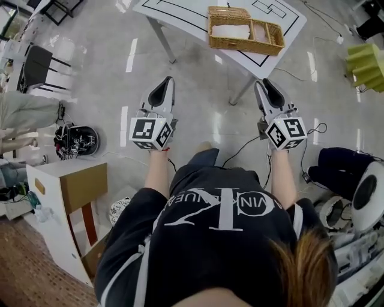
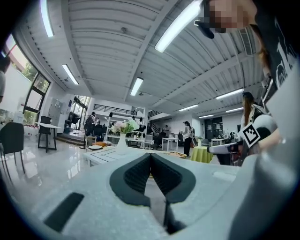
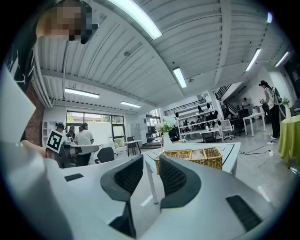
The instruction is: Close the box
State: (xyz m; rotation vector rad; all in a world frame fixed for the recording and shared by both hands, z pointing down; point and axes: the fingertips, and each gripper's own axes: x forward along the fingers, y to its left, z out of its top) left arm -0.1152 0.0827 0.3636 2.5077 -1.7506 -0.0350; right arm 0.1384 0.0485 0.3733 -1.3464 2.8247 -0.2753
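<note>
A wicker box stands on the white table ahead of me, its lid lying back at the far side and a white cloth in the left compartment. Both grippers hang level over the floor, short of the table and apart from the box. My left gripper is shut, its pads meeting with nothing between them. My right gripper is open, with an empty gap between its pads. Beyond that gap, the box shows on the table edge.
A white cabinet with cardboard stands at the lower left, with a dark bundle on the floor near it. Cables run across the floor by my feet. A dark bag and equipment sit at the right, and a green cloth-covered table farther back.
</note>
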